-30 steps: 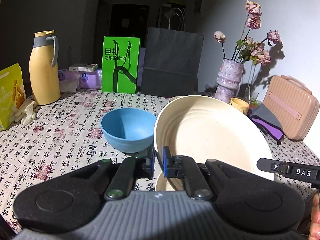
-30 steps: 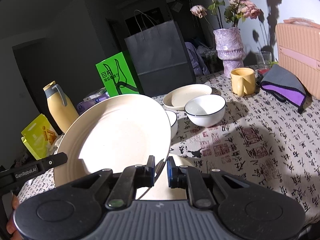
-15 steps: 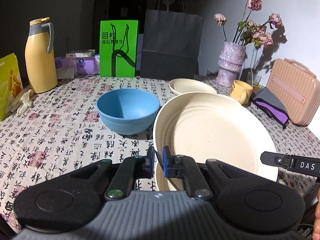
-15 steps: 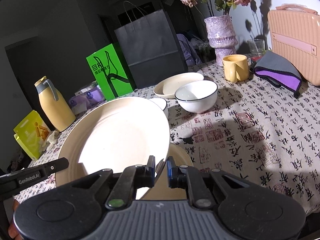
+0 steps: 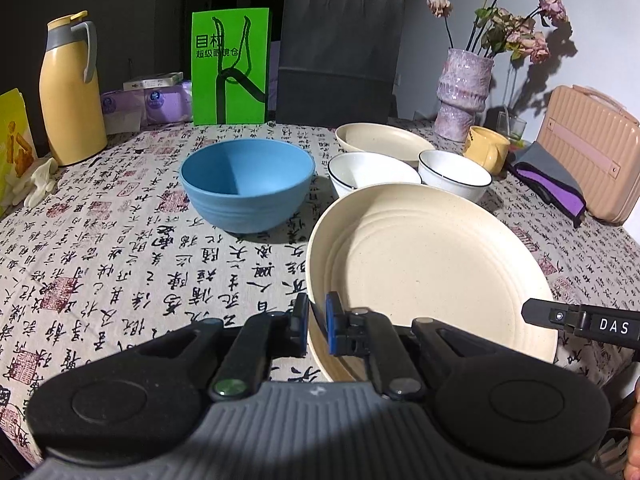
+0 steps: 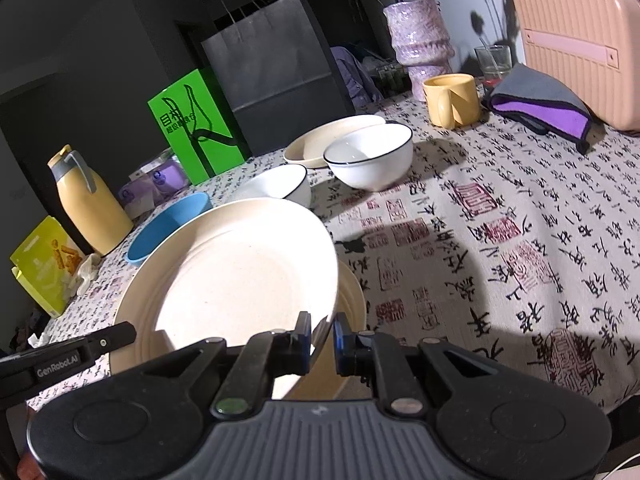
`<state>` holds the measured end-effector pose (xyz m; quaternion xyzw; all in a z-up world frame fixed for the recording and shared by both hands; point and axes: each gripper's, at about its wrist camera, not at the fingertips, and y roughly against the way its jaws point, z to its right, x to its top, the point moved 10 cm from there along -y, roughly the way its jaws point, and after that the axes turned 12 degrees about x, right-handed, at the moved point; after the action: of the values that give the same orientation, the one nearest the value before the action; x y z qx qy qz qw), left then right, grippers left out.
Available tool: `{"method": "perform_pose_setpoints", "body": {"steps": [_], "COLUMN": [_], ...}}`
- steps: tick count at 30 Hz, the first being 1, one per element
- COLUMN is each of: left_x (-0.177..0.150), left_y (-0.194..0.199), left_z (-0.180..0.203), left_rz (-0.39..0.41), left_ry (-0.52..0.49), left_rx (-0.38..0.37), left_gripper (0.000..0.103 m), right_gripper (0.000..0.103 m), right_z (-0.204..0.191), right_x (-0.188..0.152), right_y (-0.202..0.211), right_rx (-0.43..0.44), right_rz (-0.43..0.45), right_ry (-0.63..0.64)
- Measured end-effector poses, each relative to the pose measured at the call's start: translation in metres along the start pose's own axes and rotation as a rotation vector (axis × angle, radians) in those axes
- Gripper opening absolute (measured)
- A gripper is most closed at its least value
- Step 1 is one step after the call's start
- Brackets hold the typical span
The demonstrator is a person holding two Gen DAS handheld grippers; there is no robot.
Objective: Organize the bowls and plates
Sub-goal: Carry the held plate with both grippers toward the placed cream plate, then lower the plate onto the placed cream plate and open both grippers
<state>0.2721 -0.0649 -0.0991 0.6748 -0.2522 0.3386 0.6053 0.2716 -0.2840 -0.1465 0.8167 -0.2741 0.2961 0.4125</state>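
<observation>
Two grippers are clamped on one large cream plate: the left gripper is closed on its near-left rim at lower centre of the left view, and the right gripper is closed on its near-right rim. The plate is held tilted just above a second cream plate on the patterned tablecloth. Behind it, at frame centre, a blue bowl, two white bowls and a cream dish are seen.
</observation>
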Motion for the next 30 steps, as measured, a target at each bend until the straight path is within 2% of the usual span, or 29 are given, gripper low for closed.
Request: {"method": "perform_pose_setpoints", "body": {"steps": [19,30], "left_x": [-0.017,-0.021], "left_y": [-0.018,-0.020], "left_z": [0.004,0.006], "left_rz": [-0.071,-0.084], "left_ry": [-0.004,-0.006], "left_rx": [0.008,0.008], "left_gripper": [0.009,0.009], "right_gripper": [0.011,0.011], "right_z": [0.001,0.000], "right_x": [-0.011,-0.012], "right_y": [-0.010,-0.011], "right_rx": [-0.098,-0.160], "right_rz": [-0.006,-0.005], "right_ry": [0.076,0.133]}}
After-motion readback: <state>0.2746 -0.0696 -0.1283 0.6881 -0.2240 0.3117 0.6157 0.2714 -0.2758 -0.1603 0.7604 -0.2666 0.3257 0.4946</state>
